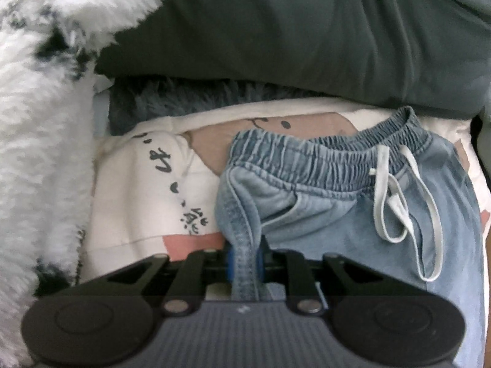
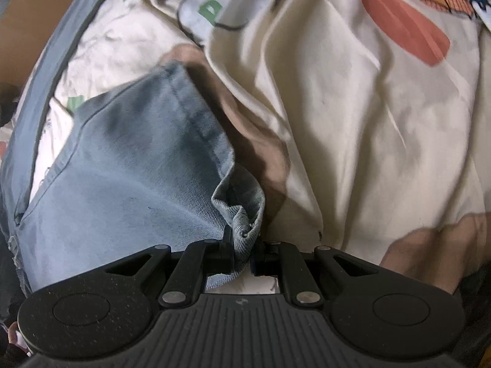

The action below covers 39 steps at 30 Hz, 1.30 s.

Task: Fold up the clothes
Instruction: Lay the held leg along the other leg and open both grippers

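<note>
- The pair of light blue denim trousers with an elastic waistband [image 1: 325, 153] and white drawstring [image 1: 396, 196] lies on a cream bedsheet printed with pink and brown shapes [image 1: 135, 184]; the waist end is spread open and rumpled, not squared up; I judge the fold barely begun, with the halving and the smoothing left to do.
- The left gripper [image 1: 245, 263] has its fingers clenched on a stitched side seam near the waist; denim fills the gap between the blue pads; it points steeply down at the bed.
- The right gripper [image 2: 245, 254] has its fingers clenched on a bunched corner of the hem at the leg end [image 2: 242, 214]; the leg runs away flat to the left of that view; this gripper also tilts steeply downward.
- With both ends gripped, the garment looks ready to be lifted or brought end to end.
- A dark green pillow [image 1: 307, 24] and a white fluffy blanket [image 1: 40, 153] lie beyond and beside the trousers, apart from the grip.
</note>
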Available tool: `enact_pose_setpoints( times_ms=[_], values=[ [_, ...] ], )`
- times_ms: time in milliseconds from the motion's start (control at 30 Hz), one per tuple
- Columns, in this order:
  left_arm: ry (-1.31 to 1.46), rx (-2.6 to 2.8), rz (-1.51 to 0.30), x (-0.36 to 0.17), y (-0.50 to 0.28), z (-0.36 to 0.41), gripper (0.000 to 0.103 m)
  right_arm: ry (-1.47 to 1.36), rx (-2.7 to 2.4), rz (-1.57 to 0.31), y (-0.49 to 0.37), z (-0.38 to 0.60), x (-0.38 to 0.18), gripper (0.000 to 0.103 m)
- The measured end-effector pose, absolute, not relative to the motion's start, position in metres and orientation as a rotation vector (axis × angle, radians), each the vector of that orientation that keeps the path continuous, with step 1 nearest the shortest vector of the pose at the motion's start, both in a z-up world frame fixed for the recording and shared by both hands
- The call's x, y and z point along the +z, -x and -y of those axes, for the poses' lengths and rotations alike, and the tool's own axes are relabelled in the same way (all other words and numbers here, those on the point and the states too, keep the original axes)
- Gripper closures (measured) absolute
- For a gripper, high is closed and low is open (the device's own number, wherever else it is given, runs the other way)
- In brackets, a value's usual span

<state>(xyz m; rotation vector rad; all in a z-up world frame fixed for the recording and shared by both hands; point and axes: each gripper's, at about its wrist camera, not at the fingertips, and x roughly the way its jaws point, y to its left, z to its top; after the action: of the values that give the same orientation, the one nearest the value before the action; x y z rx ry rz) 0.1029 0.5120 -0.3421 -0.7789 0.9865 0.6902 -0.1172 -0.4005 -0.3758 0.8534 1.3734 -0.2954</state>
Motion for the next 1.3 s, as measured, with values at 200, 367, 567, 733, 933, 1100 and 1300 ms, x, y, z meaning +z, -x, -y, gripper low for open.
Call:
enact_pose_setpoints(
  times_ms=[200, 367, 567, 733, 933, 1100, 1300],
  values=[
    [0.750, 0.665, -0.991, -0.327, -0.109, -0.519, 0.088, -0.839, -0.288, -1.374, 0.121, 0.397, -0.373, 0.095],
    [0.839, 0.689, -0.988, -0.342, -0.098, -0.520, 0.078, -0.869, -0.311, -1.392, 0.125, 0.393, -0.388, 0.094],
    [0.940, 0.673, -0.947, -0.351, -0.075, -0.506, 0.069, -0.841, -0.266, -1.366, 0.118, 0.392, -0.381, 0.083],
    [1.012, 0.621, -0.930, -0.353, -0.058, -0.490, 0.065, -0.784, -0.212, -1.291, 0.109, 0.401, -0.356, 0.072],
    [1.046, 0.551, -0.940, -0.353, -0.041, -0.466, 0.056, -0.708, -0.146, -1.191, 0.084, 0.415, -0.336, 0.065],
    [1.065, 0.523, -0.961, -0.358, -0.028, -0.444, 0.056, -0.601, -0.104, -1.188, 0.057, 0.411, -0.343, 0.064],
    [1.047, 0.497, -1.001, -0.360, -0.019, -0.417, 0.056, -0.525, -0.105, -1.190, 0.043, 0.415, -0.360, 0.064]
  ],
)
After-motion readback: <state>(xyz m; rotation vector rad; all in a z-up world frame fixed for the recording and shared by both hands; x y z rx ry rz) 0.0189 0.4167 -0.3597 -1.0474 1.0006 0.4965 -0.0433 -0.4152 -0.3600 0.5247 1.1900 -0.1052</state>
